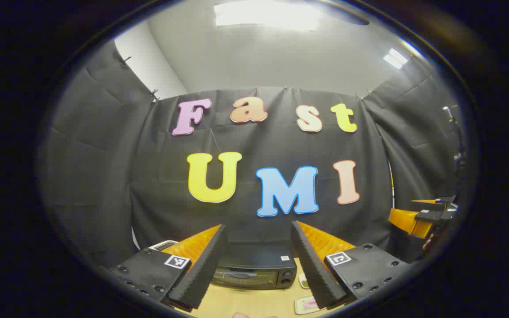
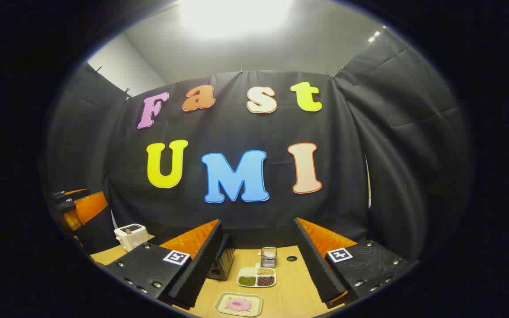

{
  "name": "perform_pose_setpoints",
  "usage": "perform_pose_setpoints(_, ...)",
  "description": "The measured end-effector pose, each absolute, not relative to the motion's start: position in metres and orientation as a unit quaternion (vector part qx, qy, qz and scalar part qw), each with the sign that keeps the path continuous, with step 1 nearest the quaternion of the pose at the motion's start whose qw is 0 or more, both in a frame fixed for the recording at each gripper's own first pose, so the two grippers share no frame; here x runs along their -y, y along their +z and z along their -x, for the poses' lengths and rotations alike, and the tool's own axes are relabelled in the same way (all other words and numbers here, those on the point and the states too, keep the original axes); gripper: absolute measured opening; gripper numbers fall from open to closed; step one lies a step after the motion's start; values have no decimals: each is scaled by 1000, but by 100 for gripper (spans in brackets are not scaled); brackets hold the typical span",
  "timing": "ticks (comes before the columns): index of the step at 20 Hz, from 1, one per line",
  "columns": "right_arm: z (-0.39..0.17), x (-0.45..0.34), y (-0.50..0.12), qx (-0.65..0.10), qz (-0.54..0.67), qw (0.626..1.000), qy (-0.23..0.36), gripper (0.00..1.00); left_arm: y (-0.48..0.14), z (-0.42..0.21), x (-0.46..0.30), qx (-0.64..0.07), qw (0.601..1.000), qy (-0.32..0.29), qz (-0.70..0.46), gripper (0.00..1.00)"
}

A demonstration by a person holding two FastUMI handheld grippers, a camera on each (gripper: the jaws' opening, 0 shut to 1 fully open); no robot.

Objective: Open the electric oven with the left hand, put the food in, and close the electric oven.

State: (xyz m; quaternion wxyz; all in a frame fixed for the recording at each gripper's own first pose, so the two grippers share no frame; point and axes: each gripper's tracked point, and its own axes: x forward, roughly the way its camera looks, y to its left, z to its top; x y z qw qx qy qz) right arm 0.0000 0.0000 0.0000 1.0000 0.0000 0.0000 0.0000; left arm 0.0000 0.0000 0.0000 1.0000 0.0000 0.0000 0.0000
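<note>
The black electric oven (image 1: 254, 269) stands on the wooden table (image 1: 254, 302), door shut, straight ahead between my left gripper's fingers. My left gripper (image 1: 258, 226) is open, held above the table and short of the oven, with nothing in it. A pale plate with pink food (image 2: 239, 304) lies on the table in front of my right gripper (image 2: 258, 222), which is open and holds nothing. The same plate (image 1: 307, 304) peeks out by the left gripper's right finger. The oven's side (image 2: 221, 263) shows behind the right gripper's left finger.
A three-part tray of beans (image 2: 256, 277) and a metal holder (image 2: 269, 256) sit mid-table beside a round hole (image 2: 291, 258). A white toaster (image 2: 131, 234) stands at the far left. The right gripper (image 1: 402, 210) hangs at the right; the left gripper (image 2: 89, 196) at the left.
</note>
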Motion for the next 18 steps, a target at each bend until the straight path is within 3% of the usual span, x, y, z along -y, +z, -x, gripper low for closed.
perform_pose_setpoints(5, -5, -1, 0, -6, 1, 1000, -9, 98, 7, -7, -1, 6, 1000, -13, 7, 96)
perform_pose_setpoints(6, -5, -5, -1, -7, -5, 1000, -12, 98, 7, -9, -5, 6, 1000, -13, 3, 100)
perform_pose_setpoints(7, -7, -11, 0, -6, -9, 1000, -9, 98, 6, -13, -8, 12, 1000, -14, 1, 96)
perform_pose_setpoints(10, -10, -28, -2, -5, -13, 1000, -1, 97, -11, -22, -9, 1, 1000, -28, -10, 100)
perform_pose_setpoints(12, -13, -40, -4, -5, -11, 1000, 1, 97, -15, -29, -11, 1, 999, -36, -11, 96)
perform_pose_setpoints(18, -18, -61, -11, -9, 0, 1000, 1, 98, -42, -49, -23, -12, 999, -47, 10, 100)
